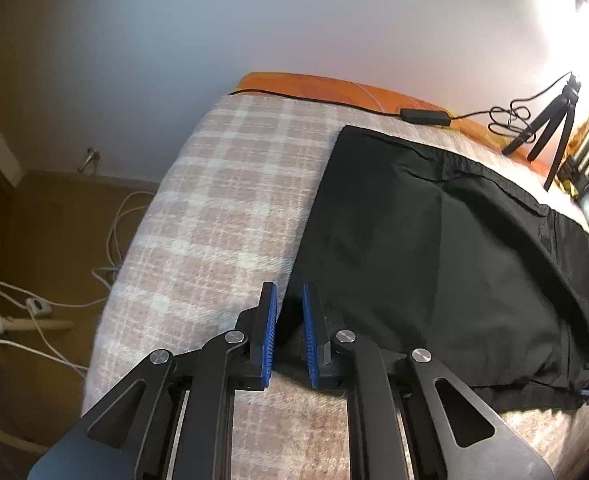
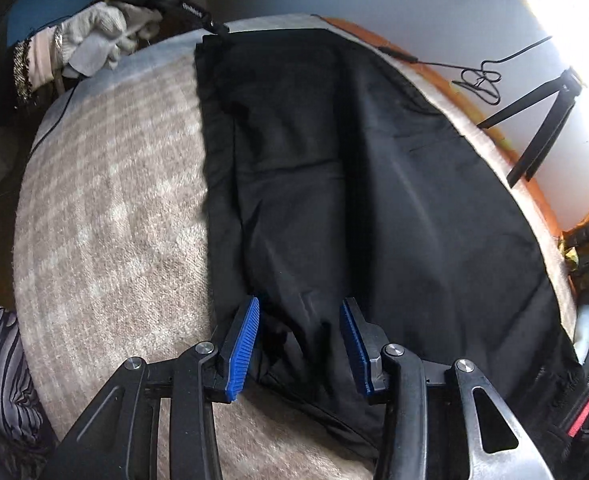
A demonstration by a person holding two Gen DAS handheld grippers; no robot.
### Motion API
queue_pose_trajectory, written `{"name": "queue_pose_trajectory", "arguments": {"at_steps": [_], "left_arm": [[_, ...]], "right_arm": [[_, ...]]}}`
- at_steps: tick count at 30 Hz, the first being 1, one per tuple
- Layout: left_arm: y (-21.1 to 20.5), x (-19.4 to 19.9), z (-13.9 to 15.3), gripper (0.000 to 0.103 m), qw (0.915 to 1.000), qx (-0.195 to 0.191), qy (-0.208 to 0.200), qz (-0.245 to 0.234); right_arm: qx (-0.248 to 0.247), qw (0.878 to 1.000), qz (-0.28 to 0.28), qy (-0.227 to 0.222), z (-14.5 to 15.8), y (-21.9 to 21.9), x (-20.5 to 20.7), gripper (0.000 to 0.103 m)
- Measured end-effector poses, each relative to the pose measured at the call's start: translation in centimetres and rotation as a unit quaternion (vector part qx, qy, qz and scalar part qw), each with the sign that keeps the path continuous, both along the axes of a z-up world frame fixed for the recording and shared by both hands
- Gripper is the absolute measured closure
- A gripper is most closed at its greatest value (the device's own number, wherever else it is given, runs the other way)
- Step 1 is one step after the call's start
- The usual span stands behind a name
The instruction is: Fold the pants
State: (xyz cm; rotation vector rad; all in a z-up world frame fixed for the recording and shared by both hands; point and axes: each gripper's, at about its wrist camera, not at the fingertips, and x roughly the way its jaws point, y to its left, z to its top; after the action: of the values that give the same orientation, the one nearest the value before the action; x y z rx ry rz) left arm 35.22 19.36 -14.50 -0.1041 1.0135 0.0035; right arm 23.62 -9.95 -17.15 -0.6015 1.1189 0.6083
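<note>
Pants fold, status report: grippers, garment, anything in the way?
Left gripper open at the pants' corner. Right gripper open over the near edge. Black pants flat on checked blanket. Nothing in the way.

We are seeing a checked blanket (image 1: 222, 200) covering the surface, an orange sheet (image 1: 334, 88) lying along its far edge, a black cable (image 1: 425, 116) trailing there, a small tripod (image 1: 550, 128) standing nearby, and white cords (image 1: 54, 304) lying on the floor.
</note>
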Motion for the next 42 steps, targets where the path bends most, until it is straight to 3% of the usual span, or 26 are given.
{"name": "queue_pose_trajectory", "arguments": {"at_steps": [4, 6, 10, 15, 24, 28, 31, 33, 34, 35, 37, 39, 42], "left_arm": [[0.4, -0.2, -0.3, 0.090, 0.9999, -0.015, 0.007, 0.004], [0.4, -0.1, -0.6, 0.078, 0.9996, -0.024, 0.011, 0.008], [-0.8, 0.0, -1.4, 0.077, 0.9999, -0.006, 0.013, 0.000], [-1.5, -0.1, -1.2, 0.093, 0.9998, 0.022, 0.001, 0.001], [-0.8, -0.9, -0.1, 0.103, 0.9982, 0.058, -0.007, 0.008], [0.3, -1.1, -0.7, 0.103, 0.9986, 0.050, 0.007, 0.015], [0.6, -1.4, -0.8, 0.102, 0.9997, 0.016, 0.008, 0.013], [1.0, -1.4, -0.6, 0.093, 0.9997, -0.005, 0.004, 0.023], [1.3, -1.3, -0.5, 0.085, 0.9993, -0.023, 0.003, 0.028], [1.6, -1.2, -0.5, 0.069, 0.9988, -0.036, 0.005, 0.032], [1.8, -1.0, -0.6, 0.056, 0.9976, -0.049, 0.007, 0.047], [1.6, -0.9, -0.8, 0.056, 0.9975, -0.047, 0.007, 0.053], [0.6, -1.2, -0.3, 0.056, 0.9977, -0.004, -0.013, 0.066]], "right_arm": [[0.005, 1.000, -0.005, 0.010, -0.4, -0.1, 0.3, 0.066], [0.011, 1.000, -0.009, 0.015, -0.4, -0.2, 0.6, 0.069], [0.013, 1.000, -0.016, 0.015, -0.5, -0.4, 1.0, 0.086], [0.021, 0.999, -0.032, 0.011, -0.1, -0.9, 1.2, 0.099], [0.050, 0.999, -0.022, 0.004, 2.5, -1.5, -0.7, 0.101], [0.048, 0.998, -0.018, 0.022, 1.4, -1.3, -0.7, 0.101], [0.017, 1.000, -0.012, 0.010, 0.4, -0.6, -0.9, 0.098], [0.011, 1.000, -0.008, 0.007, 0.2, -0.3, -0.9, 0.096], [0.009, 1.000, -0.006, 0.005, 0.2, -0.1, -0.9, 0.094], [0.010, 1.000, -0.006, 0.005, 0.2, -0.1, -0.9, 0.093], [0.008, 1.000, -0.007, 0.002, 0.3, -0.2, -0.8, 0.086], [0.005, 1.000, -0.010, -0.002, 0.2, -0.2, -0.7, 0.085], [0.011, 1.000, -0.020, 0.007, -0.1, -0.5, -0.3, 0.085]]}}
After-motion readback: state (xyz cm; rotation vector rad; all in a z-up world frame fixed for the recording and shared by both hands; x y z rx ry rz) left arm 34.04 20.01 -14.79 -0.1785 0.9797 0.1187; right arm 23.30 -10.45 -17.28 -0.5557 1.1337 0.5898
